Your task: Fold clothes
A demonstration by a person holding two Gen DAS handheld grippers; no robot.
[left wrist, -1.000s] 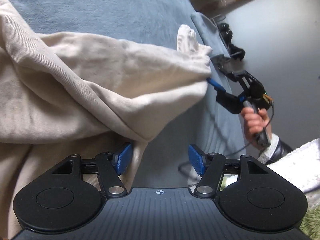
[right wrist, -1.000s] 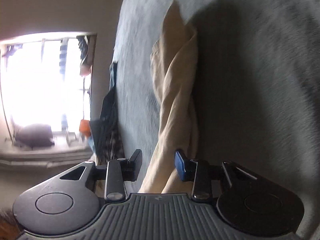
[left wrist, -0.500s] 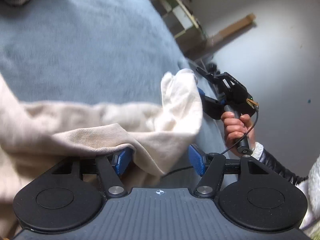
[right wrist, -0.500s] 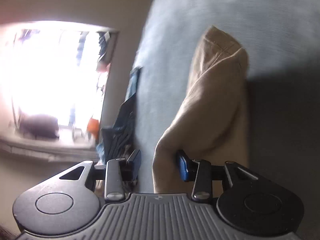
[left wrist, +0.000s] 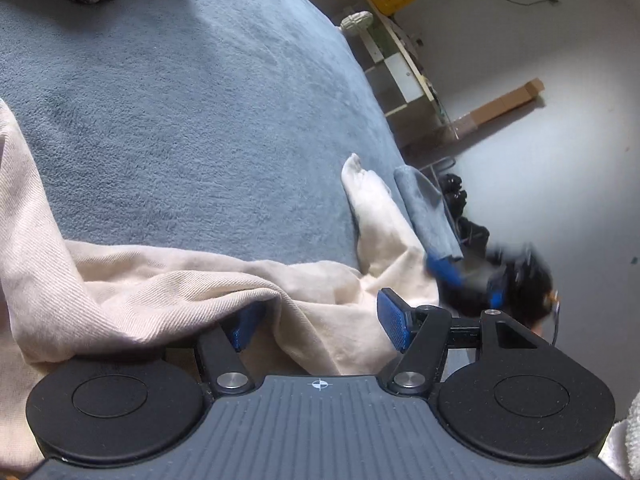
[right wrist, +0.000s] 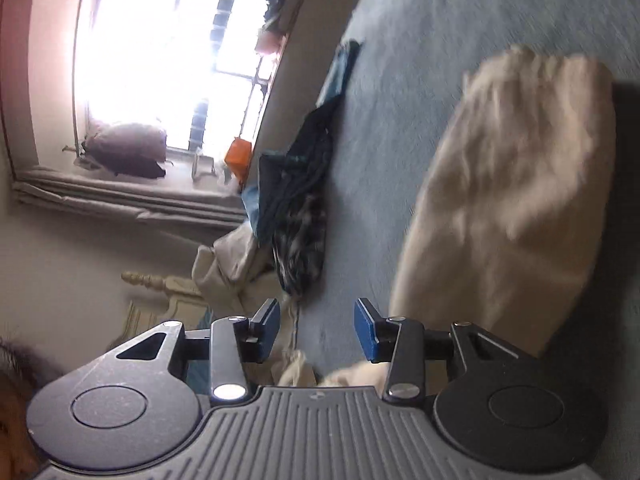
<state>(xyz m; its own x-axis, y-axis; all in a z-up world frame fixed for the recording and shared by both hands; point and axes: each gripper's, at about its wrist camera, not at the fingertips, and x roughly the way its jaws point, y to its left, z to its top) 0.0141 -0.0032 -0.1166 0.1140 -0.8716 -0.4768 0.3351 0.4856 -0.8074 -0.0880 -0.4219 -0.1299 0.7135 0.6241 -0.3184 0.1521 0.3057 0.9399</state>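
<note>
Here, a cream twill garment (left wrist: 168, 292), soft and rumpled, spread on a fuzzy blue-grey bed (left wrist: 192, 112). Left gripper (left wrist: 316, 326) jaws parted, cloth draped over one pad, not pinched. Right gripper (right wrist: 316, 330) jaws opening, nothing between. Best to smooth creases flat, then pinch an edge squarely.

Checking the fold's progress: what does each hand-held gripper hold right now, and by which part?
Neither grips anything. The left hand-held gripper stands open with the beige garment draped over one finger; the right hand-held gripper is opening, garment released beside it.
</note>
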